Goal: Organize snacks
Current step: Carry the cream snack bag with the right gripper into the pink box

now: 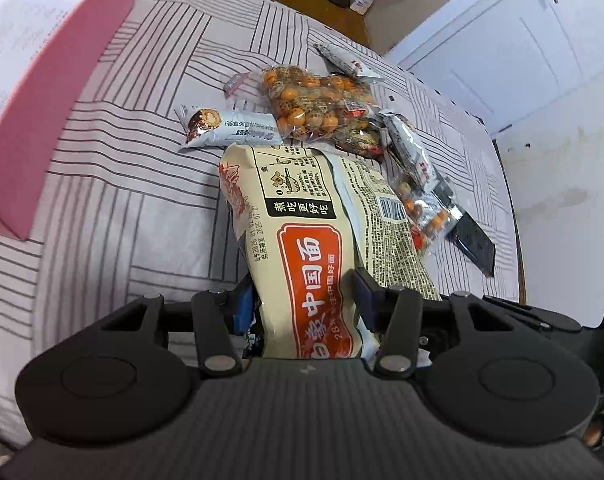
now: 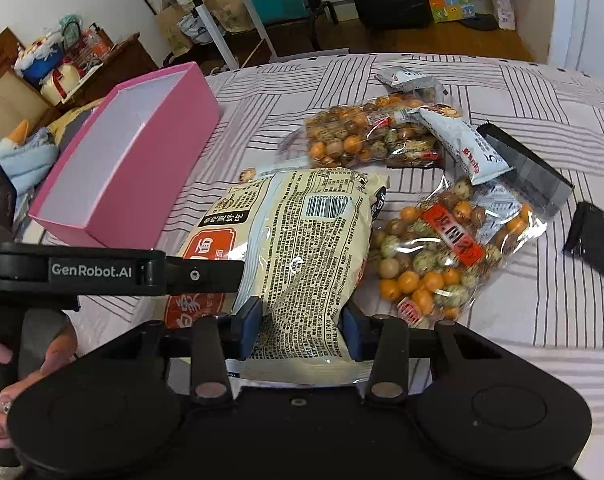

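Observation:
Both grippers grip the same cream instant-noodle packet [image 1: 302, 216] with an orange label, also in the right wrist view [image 2: 302, 248]. My left gripper [image 1: 302, 300] is shut on its near end. My right gripper [image 2: 300, 332] is shut on its barcode side, with the left gripper's arm [image 2: 114, 270] beside it at left. An open pink box [image 2: 122, 152] with a white inside lies to the left; its pink wall [image 1: 62, 92] shows in the left wrist view. Two clear bags of orange coated nuts [image 2: 366, 136] [image 2: 442, 252] lie behind and right.
Small white snack bars [image 2: 458, 140] [image 1: 226, 128] and dark wrapped packets [image 2: 534, 172] [image 2: 598, 240] lie on the striped sheet [image 2: 522, 320]. A white door [image 1: 522, 40] stands to the right. Bags, boxes and furniture crowd the floor beyond the bed.

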### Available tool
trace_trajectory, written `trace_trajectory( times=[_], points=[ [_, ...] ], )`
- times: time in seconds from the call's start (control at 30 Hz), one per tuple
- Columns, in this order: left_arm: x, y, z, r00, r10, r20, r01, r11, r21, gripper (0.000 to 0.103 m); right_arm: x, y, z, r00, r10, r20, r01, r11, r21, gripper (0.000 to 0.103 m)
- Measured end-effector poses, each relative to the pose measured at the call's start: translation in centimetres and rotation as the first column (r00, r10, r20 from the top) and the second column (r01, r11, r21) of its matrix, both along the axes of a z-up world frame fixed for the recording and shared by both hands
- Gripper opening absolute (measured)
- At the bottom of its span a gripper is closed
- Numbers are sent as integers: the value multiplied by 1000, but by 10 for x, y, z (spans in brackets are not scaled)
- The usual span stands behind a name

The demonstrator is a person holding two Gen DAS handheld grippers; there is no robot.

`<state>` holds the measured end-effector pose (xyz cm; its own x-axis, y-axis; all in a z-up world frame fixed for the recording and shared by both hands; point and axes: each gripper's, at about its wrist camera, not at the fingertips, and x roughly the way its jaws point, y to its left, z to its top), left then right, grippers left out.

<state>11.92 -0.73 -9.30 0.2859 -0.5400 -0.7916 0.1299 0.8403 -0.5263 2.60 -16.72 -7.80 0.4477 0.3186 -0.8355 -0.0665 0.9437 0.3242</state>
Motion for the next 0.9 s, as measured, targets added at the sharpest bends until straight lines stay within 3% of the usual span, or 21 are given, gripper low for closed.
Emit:
trace_trajectory(
  times=[0.43, 0.67, 0.9],
  points=[
    [-32, 49, 49, 999, -36, -29, 36, 999, -11, 47, -33, 41, 51, 999, 46, -10, -46, 999, 14, 47],
    [-38, 93, 93, 999, 3, 55, -3, 1000, 9, 47, -27, 78, 84, 993, 102, 62, -104, 994, 22, 47],
    [-19, 146, 126, 979, 70, 190, -84, 994, 65, 47, 18, 124, 103, 962, 221, 160, -229, 973, 35, 47]
  ],
)
